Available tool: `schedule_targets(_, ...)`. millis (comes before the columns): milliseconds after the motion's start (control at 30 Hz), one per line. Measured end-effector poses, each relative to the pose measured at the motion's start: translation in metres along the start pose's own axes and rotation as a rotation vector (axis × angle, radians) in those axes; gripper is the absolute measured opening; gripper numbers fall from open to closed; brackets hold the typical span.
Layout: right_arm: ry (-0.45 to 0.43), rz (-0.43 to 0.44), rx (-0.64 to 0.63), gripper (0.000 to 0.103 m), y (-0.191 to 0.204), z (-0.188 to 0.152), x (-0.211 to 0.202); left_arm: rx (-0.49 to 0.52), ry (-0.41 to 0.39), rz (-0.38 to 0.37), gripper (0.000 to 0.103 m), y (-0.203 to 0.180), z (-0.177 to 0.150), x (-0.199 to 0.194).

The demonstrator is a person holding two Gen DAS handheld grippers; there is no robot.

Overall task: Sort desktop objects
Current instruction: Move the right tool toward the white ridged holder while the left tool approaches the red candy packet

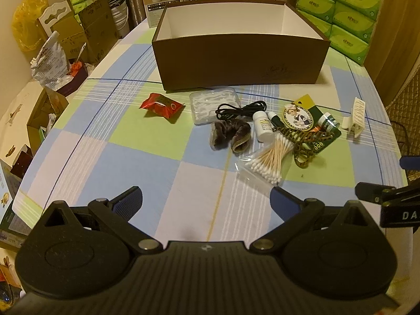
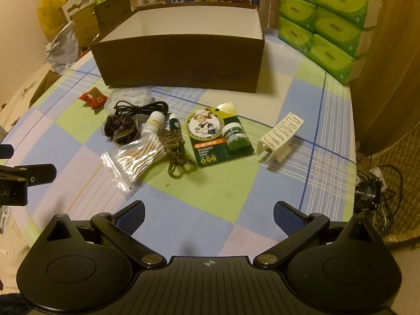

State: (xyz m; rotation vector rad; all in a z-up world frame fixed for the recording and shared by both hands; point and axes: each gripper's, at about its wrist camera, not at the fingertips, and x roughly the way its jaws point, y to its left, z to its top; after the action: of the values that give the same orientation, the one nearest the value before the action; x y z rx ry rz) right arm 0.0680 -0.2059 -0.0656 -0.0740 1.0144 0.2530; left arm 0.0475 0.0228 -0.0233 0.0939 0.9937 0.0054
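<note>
Both grippers were spread wide and held nothing: the left gripper [image 1: 206,198] and right gripper [image 2: 209,212] hovered over bare checked tablecloth [image 1: 131,162] at the near edge. Small objects lay clustered mid-table before the brown box [image 1: 240,60], whose white interior was open-topped: red packet [image 1: 160,104], black cable [image 1: 240,109], brown scrunchie [image 1: 229,134], bagged cotton swabs [image 1: 270,161], carded green jar [image 2: 233,135] and white clip [image 2: 282,137]. Green tissue packs [image 2: 328,23] crowded the far right corner.
</note>
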Motion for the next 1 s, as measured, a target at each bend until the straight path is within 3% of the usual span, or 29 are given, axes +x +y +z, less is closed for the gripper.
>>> schedule_targets(667,-0.055,-0.043,0.109,0.101,-0.029,0.032,0.02,0.027,0.018,-0.01,0.102,0.021,0.05,0.039)
schedule_targets(1000,-0.076,-0.043,0.226,0.101,-0.051,0.044,0.043,0.034,0.024,-0.02,0.102,0.037,0.072,0.063)
